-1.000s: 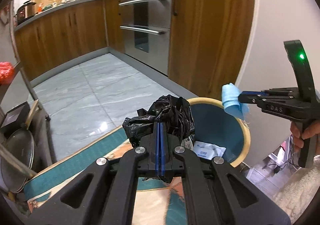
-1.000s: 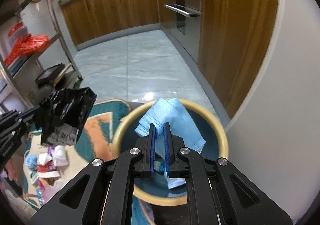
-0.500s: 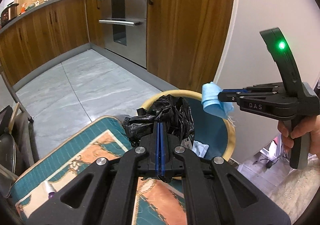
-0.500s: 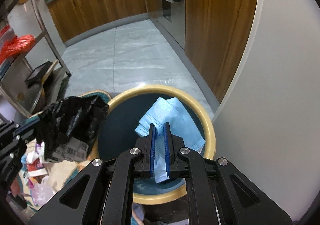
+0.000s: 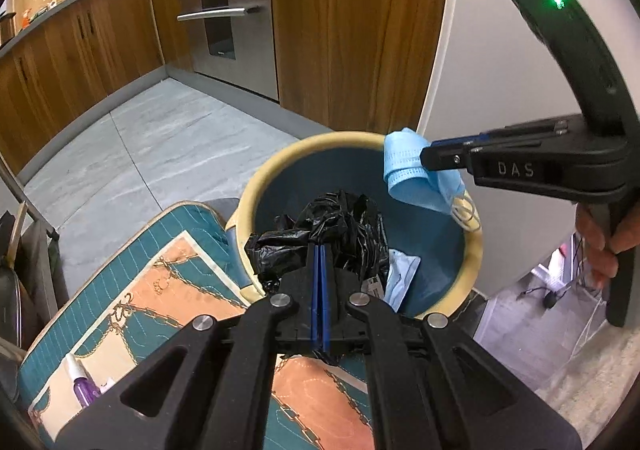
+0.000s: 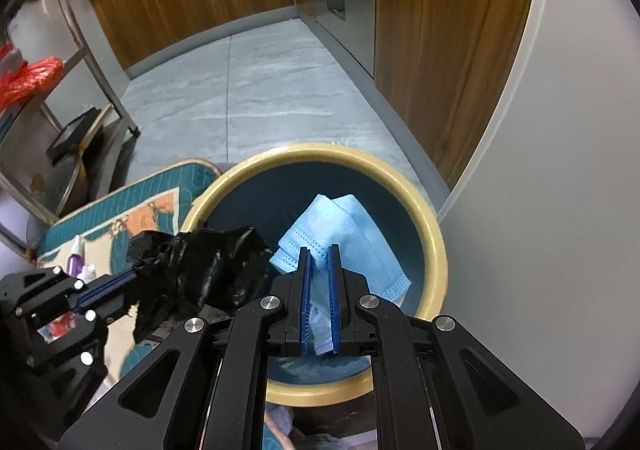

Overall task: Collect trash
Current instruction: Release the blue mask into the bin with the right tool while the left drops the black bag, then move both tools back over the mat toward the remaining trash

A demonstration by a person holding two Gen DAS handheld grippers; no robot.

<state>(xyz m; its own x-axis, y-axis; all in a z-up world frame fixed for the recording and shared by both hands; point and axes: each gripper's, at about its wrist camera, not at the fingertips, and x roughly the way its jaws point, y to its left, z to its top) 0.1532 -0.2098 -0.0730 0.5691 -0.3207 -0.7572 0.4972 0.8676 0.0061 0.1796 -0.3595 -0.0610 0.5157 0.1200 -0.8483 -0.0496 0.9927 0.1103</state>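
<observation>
A round bin (image 5: 256, 190) (image 6: 434, 250) with a cream rim and dark blue inside stands on the floor by a white wall. My left gripper (image 5: 320, 250) (image 6: 132, 278) is shut on a crumpled black plastic bag (image 5: 332, 226) (image 6: 200, 270) and holds it over the bin's near rim. My right gripper (image 6: 319, 250) (image 5: 426, 160) is shut on a light blue face mask (image 6: 340, 234) (image 5: 412, 178) and holds it above the bin's opening. A white and blue paper scrap (image 5: 400, 274) lies inside the bin.
A teal and orange mat (image 5: 160, 290) (image 6: 120, 206) lies left of the bin, with a small purple bottle (image 5: 82, 386) (image 6: 74, 258) and other litter on it. Wooden cabinets (image 5: 360, 30) and a steel oven (image 5: 232, 10) stand behind. A metal rack (image 6: 60, 90) stands at left.
Both grippers have moved closer to the bin. The black bag went from beside the bin to over its near rim. The mask now hangs lower over the opening.
</observation>
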